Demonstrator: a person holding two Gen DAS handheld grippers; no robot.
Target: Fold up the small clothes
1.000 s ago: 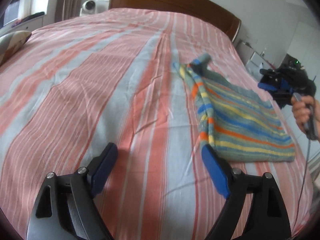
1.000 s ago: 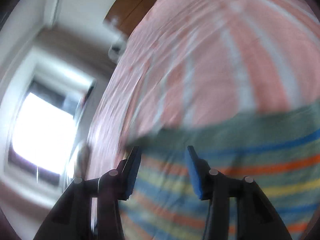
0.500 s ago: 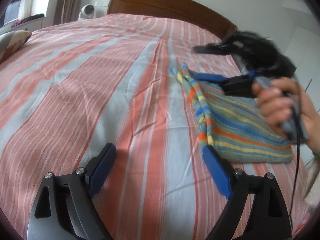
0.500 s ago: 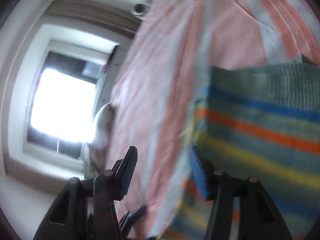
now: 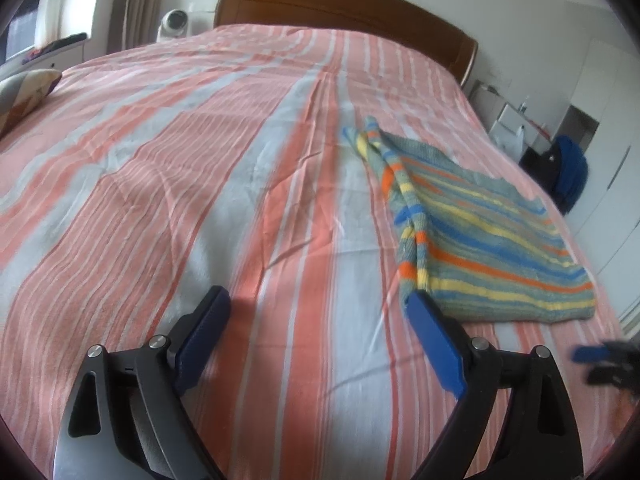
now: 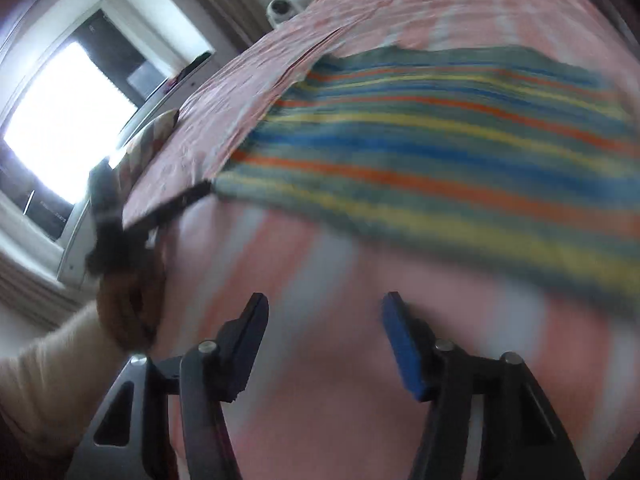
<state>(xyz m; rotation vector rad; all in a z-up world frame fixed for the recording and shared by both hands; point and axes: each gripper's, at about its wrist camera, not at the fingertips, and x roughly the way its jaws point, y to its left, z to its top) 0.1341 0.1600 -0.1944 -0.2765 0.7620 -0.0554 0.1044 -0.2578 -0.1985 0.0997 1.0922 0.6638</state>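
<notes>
Now, from my left wrist, my left gripper (image 5: 316, 334) hovers low over the bed (image 5: 200, 184), its jaws spread wide with only the striped sheet between them. The striped knit sweater (image 5: 480, 232) lies flat on the bed's right side, one sleeve folded in along its left edge, the hem corner just beside my right blue pad. A wooden headboard (image 5: 344, 4) stands at the far end, a patterned pillow (image 5: 24, 92) at the left edge. At the lower right a blurred bit of my right gripper shows, off the garment.

Through my right wrist, the right gripper (image 6: 324, 340) hangs over bare sheet just short of the sweater's near edge; its jaws have just been opening and hold nothing. The picture is smeared, so I judge this hand is on the move. A cream sleeve (image 6: 44, 372) shows at the left.

The next fold, I reckon, wants both bottom corners pinched cleanly: sink each lower pad under the knit only, not the sheet, lift evenly, and keep the tucked sleeve from slipping out.
</notes>
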